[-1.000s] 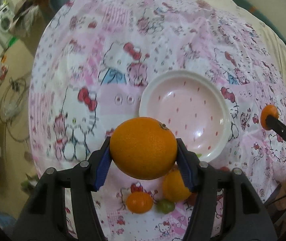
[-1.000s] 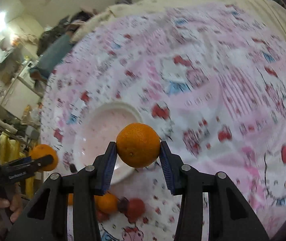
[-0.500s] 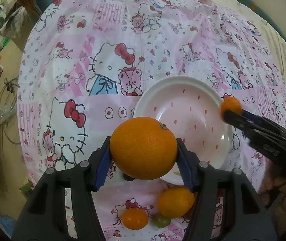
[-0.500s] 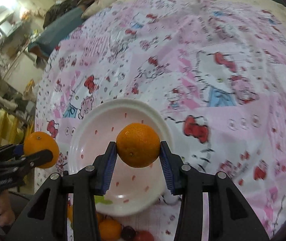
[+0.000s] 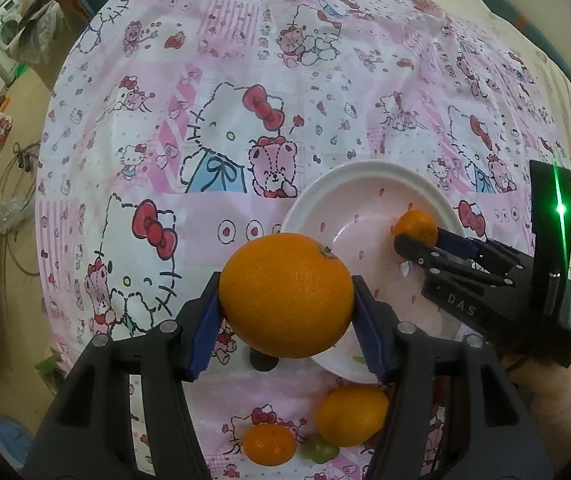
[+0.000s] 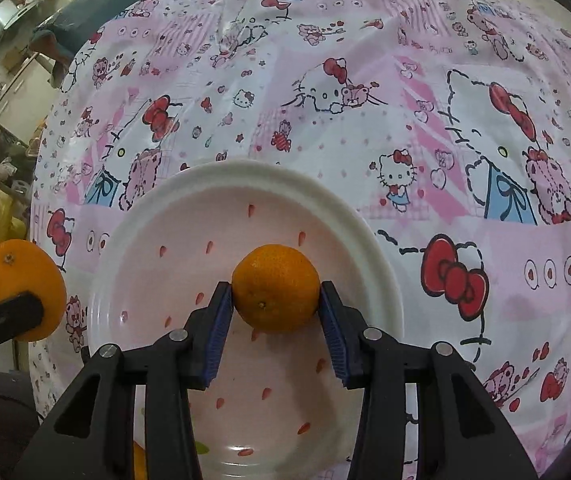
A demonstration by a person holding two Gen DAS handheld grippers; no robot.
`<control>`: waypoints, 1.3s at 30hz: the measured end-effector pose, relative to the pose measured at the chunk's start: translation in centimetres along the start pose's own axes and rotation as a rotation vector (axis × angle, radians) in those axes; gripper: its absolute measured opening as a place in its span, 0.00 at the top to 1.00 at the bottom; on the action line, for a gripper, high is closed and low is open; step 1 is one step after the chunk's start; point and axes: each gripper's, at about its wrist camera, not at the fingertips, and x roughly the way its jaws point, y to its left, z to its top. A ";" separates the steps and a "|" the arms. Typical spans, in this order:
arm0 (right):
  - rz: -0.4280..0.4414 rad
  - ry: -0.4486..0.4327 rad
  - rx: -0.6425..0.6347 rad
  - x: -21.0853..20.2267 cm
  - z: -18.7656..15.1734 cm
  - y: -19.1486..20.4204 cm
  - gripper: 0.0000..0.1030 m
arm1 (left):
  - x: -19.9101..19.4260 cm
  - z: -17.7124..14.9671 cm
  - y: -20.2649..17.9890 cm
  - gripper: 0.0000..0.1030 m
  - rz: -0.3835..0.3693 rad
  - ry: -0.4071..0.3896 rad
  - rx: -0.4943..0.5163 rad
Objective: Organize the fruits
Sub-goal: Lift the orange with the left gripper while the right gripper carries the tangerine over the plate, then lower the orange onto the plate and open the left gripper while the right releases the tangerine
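Observation:
My left gripper is shut on a large orange and holds it above the near left rim of the white pink-dotted plate. My right gripper is shut on a smaller orange low over the plate; this orange also shows in the left wrist view. The large orange appears at the left edge of the right wrist view.
On the Hello Kitty cloth near the plate's front lie an orange, a small orange and a green grape. The table's left edge drops to a cluttered floor.
Both grippers have moved forward toward the plate. The right gripper has come down over the plate's middle with its orange. Both grips are unchanged.

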 end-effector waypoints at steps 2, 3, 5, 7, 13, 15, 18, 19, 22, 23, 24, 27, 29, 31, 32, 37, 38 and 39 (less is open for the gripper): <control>-0.004 -0.004 -0.008 0.0 -0.1 0.1 0.51 | 0.1 0.0 -0.2 0.45 0.001 -0.001 0.007; -0.008 -0.004 -0.011 0.0 -0.1 0.1 0.49 | 0.1 0.0 -0.3 0.45 0.004 -0.003 0.010; 0.005 -0.011 -0.002 -0.3 -0.1 -0.1 0.34 | 0.2 -0.1 -0.2 0.45 0.004 -0.008 0.007; 0.024 -0.030 0.021 -1.1 0.0 -0.5 0.32 | 0.3 -0.1 0.0 0.45 0.005 -0.016 0.000; 0.067 -0.090 0.162 -4.7 0.0 -3.1 0.32 | 1.0 0.0 0.0 0.45 0.010 -0.048 0.006; 0.073 -0.098 0.238 -5.9 -0.5 -4.6 0.32 | 1.7 0.4 -0.4 0.45 -0.020 -0.041 0.001; 0.079 -0.100 0.295 -7.0 -0.9 -6.1 0.32 | 2.7 1.1 -1.9 0.45 -0.044 -0.054 0.037; 0.074 -0.108 0.306 -7.3 -1.1 -6.4 0.32 | 2.9 1.3 -2.5 0.45 -0.052 -0.063 0.056; 0.059 -0.121 0.322 -8.0 -1.4 -7.1 0.32 | 3.6 1.8 -4.1 0.45 -0.080 -0.074 0.096; 0.059 -0.122 0.327 -8.2 -1.5 -7.4 0.32 | 4.1 2.0 -4.5 0.45 -0.090 -0.066 0.095; 0.058 -0.122 0.332 -8.4 -1.6 -7.7 0.32 | 4.5 2.1 -4.8 0.45 -0.094 -0.055 0.092; 0.053 -0.128 0.339 -8.8 -1.8 -8.4 0.32 | 5.8 2.5 -5.6 0.45 -0.093 -0.027 0.095; 0.047 -0.131 0.345 -9.0 -1.8 -8.8 0.32 | 6.4 2.7 -5.8 0.45 -0.087 -0.020 0.095; 0.044 -0.137 0.360 -9.3 -1.8 -9.2 0.32 | 6.9 3.0 -5.6 0.45 -0.086 -0.020 0.081; 0.047 -0.143 0.366 -9.5 -1.8 -9.4 0.32 | 7.2 3.2 -5.5 0.45 -0.088 -0.022 0.075; 0.041 -0.159 0.355 -10.1 -1.6 -9.4 0.32 | 8.3 3.7 -5.2 0.45 -0.094 -0.016 0.055; 0.040 -0.158 0.354 -10.1 -1.6 -9.4 0.32 | 8.3 3.7 -5.3 0.44 -0.088 -0.016 0.063; 0.040 -0.156 0.353 -10.0 -1.5 -9.4 0.32 | 8.2 3.7 -5.4 0.44 -0.084 -0.019 0.071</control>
